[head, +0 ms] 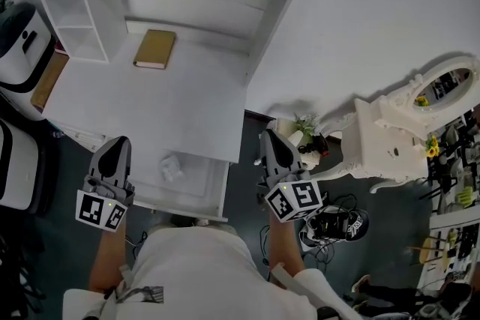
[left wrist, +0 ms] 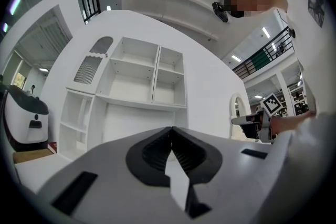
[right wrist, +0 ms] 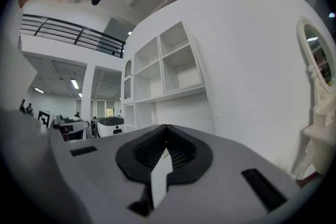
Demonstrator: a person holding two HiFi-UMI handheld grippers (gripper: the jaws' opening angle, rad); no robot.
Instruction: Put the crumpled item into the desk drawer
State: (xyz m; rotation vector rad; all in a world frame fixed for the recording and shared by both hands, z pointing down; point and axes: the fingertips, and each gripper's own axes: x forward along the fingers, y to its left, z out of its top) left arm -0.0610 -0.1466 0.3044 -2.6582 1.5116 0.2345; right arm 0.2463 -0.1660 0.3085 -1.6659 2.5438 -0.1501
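Observation:
A crumpled white item (head: 171, 167) lies inside the open drawer (head: 214, 195) under the front edge of the white desk (head: 150, 105). My left gripper (head: 114, 143) hovers just left of the drawer, shut and empty. To the right of the drawer, off the desk's corner, my right gripper (head: 268, 136) is also shut with nothing in it. In the left gripper view the left gripper (left wrist: 171, 128) points up at the desk's shelves (left wrist: 152, 78), jaws together. The right gripper (right wrist: 166, 127) has its jaws together in its own view too, aimed at the shelves (right wrist: 168, 71) and the wall.
A tan book (head: 154, 49) lies at the back of the desk. A white machine (head: 22, 49) stands at the left. At the right are an ornate white vanity with mirror (head: 390, 139), a small plant (head: 306, 130), and shoes and cables (head: 337, 222) on the dark floor.

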